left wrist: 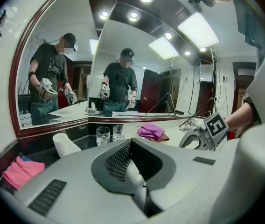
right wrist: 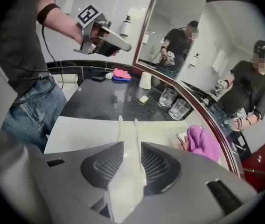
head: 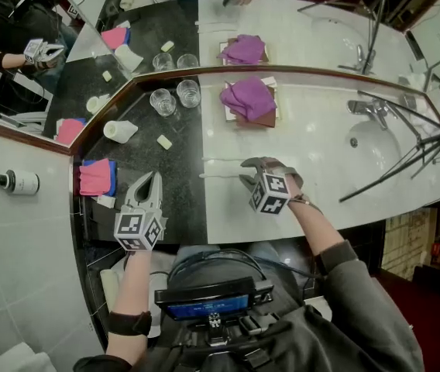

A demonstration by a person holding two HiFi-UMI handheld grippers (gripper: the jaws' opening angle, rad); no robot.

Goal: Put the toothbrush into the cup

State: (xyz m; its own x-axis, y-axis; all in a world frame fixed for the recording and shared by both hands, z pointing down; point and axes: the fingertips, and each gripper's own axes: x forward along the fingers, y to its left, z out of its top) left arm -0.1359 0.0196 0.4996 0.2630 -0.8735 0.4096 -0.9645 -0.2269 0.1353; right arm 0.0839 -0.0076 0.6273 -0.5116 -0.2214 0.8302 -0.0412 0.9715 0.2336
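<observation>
R tongs [right wrist: 131,146] agape over toothbrush [right wrist: 136,132] (unclear overhead)

1. Here's the left claw [head: 152,177]: pale grey shell, with a black-and-white marker cube [head: 137,231] at its back.
2. The right claw [head: 243,170] is the same grey and has a second marker cube [head: 270,194].
3. Dark mesh pads [right wrist: 105,166] line the inner faces of the claws.
4. A black wristband [head: 129,323] is on the left forearm and a dark grey sleeve [head: 359,285] on the right.
5. The black chest rig [head: 208,301] has a blue-lit screen and a looping black cable [head: 220,256]; below are blue jeans [right wrist: 32,111].
</observation>
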